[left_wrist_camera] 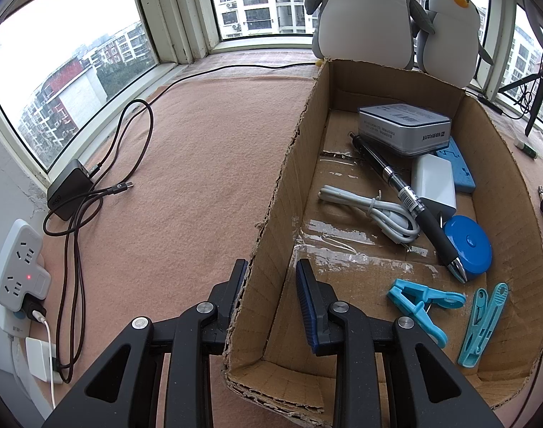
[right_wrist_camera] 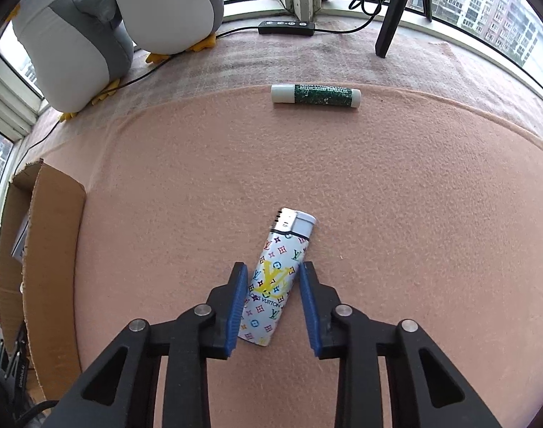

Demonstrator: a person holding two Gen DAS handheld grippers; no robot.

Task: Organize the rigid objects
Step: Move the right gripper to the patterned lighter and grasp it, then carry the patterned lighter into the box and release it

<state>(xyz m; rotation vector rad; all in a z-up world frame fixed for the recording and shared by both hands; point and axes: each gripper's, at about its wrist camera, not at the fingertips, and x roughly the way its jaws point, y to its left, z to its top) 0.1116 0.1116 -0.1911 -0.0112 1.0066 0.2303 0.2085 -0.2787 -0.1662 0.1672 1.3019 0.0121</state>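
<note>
Pink felt covers a bay-window ledge, with two plush penguins [right_wrist_camera: 121, 25] at the back and a cardboard box [left_wrist_camera: 271, 214] to the left.

The step in hand looks like picking up the lighter [right_wrist_camera: 275, 278] to put it in the box. It lies flat on the felt, slightly slanted, its body between the blue pads [right_wrist_camera: 236, 306] of the right gripper [right_wrist_camera: 273, 303]. The jaws stand narrow around it; the left pad seems to touch its edge, while a sliver of felt shows beside the right one, so I judge it not yet clamped. To do this well, close squarely on the long sides near the middle, since the slant could make it twist or squirt out. A lip balm [right_wrist_camera: 316, 96] lies well apart, farther back.

The right gripper points steeply down at the felt. The left gripper [left_wrist_camera: 271, 296] tilts down less steeply and is clamped on the box's left wall, one pad outside, one inside, steadying it. Inside lie a pen [left_wrist_camera: 410, 203], cable [left_wrist_camera: 371, 210], tape measure [left_wrist_camera: 471, 246] and pegs [left_wrist_camera: 421, 303].
</note>
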